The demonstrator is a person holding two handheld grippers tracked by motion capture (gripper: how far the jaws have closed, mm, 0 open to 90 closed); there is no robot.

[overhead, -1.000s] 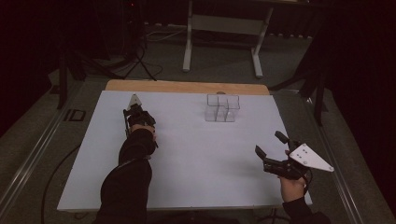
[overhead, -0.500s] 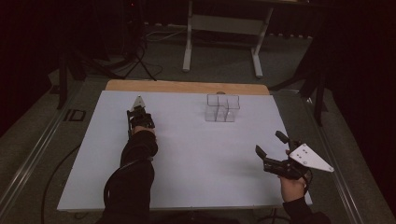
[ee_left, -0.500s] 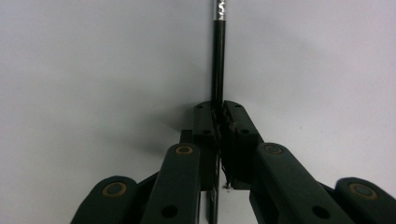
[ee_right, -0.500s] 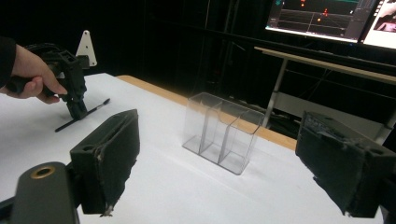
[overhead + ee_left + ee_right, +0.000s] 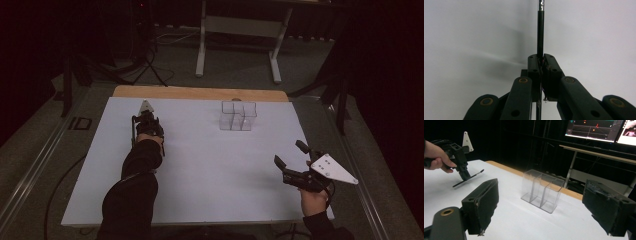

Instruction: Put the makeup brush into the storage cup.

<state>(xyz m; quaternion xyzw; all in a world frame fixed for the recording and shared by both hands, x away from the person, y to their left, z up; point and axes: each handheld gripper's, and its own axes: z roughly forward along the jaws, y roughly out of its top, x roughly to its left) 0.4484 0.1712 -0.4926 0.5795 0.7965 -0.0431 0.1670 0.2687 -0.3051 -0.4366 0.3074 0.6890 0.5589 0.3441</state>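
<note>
**Left gripper has a thin brush pinched, right one just parked wide open**

The left gripper (image 5: 145, 121) sits toward the far left part of the white table (image 5: 200, 165), with the person's dark sleeve (image 5: 131, 192) running up to it from the bottom edge of the high view. In the left gripper view its two black jaws are squeezed tight together around a thin black brush (image 5: 540, 30), whose handle runs straight out ahead between them to a silvery section at the top of the frame. The right gripper view catches the same thing from the side: the brush (image 5: 468, 178) is tilted, one end down near the table surface and the bristle end lifted, with the left gripper (image 5: 464, 175) clamped around the middle of it.

The right gripper (image 5: 290, 159) is over at the near right corner of the table, jaws spread wide with nothing between them. Through that gap you can see the clear plastic organizer (image 5: 542, 190), three upright compartments side by side, standing near the far edge of the table. It's well apart from both grippers.
</note>
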